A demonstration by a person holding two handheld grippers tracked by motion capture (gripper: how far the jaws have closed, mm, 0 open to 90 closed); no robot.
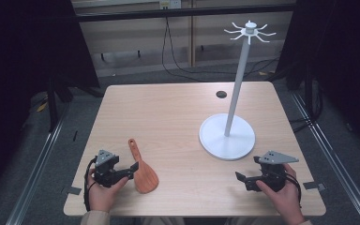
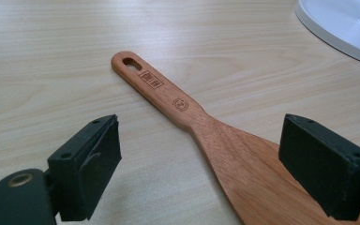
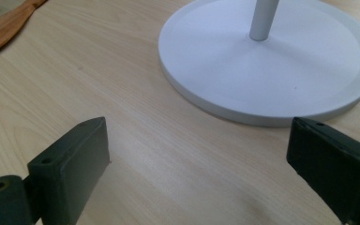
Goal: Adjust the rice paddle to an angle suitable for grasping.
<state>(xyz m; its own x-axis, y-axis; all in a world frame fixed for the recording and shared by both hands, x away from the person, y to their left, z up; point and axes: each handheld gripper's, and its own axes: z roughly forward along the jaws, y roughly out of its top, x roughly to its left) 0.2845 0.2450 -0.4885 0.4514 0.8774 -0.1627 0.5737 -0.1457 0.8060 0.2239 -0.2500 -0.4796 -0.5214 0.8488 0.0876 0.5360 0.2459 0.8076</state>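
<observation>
**Both grippers wide apart, wooden spatula lying by the left one**

While the wooden spatula [image 1: 142, 167] lies flat on the light wood table [image 1: 168, 112] near its front edge, the left gripper [image 1: 132, 168] sits just beside it, held in the person's left hand [image 1: 104, 190]. In the left gripper view the jaws stand wide apart, with the spatula's [image 2: 206, 136] blade running between them and passing under the right-side jaw; its handle, with a hanging hole at the end, points away across the table. The right gripper [image 1: 241, 179], held in the right hand [image 1: 283, 194], rests near the front right of the table, its jaws spread wide over bare wood. Just ahead of it stands the white round base [image 3: 267, 70] of a tall stand [image 1: 236, 89], whose pole carries a ring of curved hooks at the top.
</observation>
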